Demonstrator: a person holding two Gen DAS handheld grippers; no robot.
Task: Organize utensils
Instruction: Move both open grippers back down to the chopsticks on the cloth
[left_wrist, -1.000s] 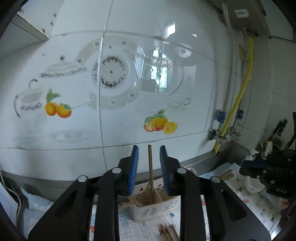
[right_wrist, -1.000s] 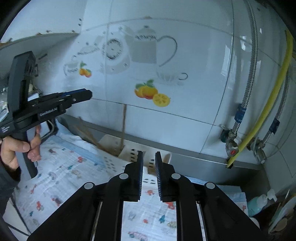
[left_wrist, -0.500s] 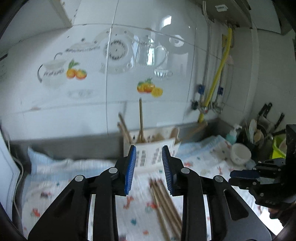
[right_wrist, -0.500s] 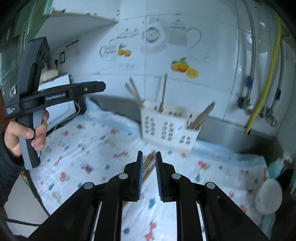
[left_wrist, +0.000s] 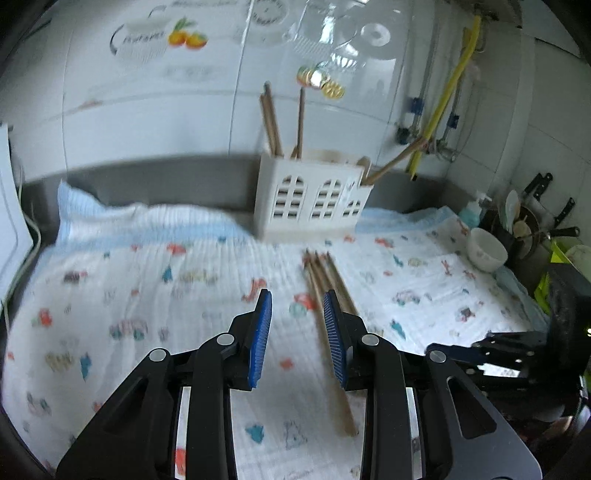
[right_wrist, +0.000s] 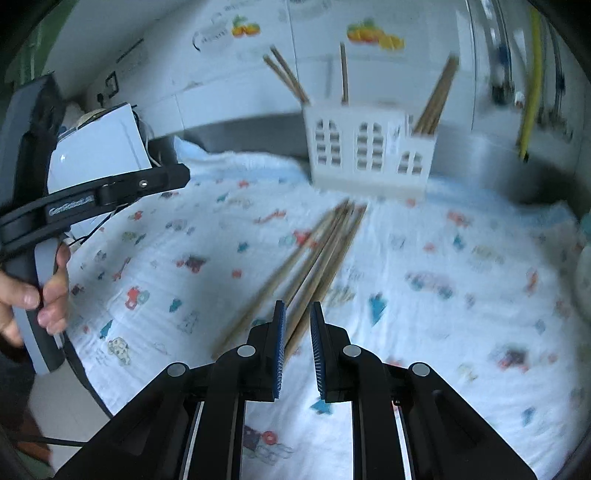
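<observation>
- Both views have tipped down from the tiled wall since a second ago, so the cloth-covered desk (left_wrist: 184, 280) now fills them.
- The left gripper (left_wrist: 297, 302) hangs wide open and empty above the loose chopsticks (left_wrist: 328, 284) on the cloth.
- The right gripper (right_wrist: 297, 314) has a narrow gap and holds nothing.
- The white utensil holder (left_wrist: 312, 197) stands by the wall with upright chopsticks (left_wrist: 271, 122) inside.
</observation>
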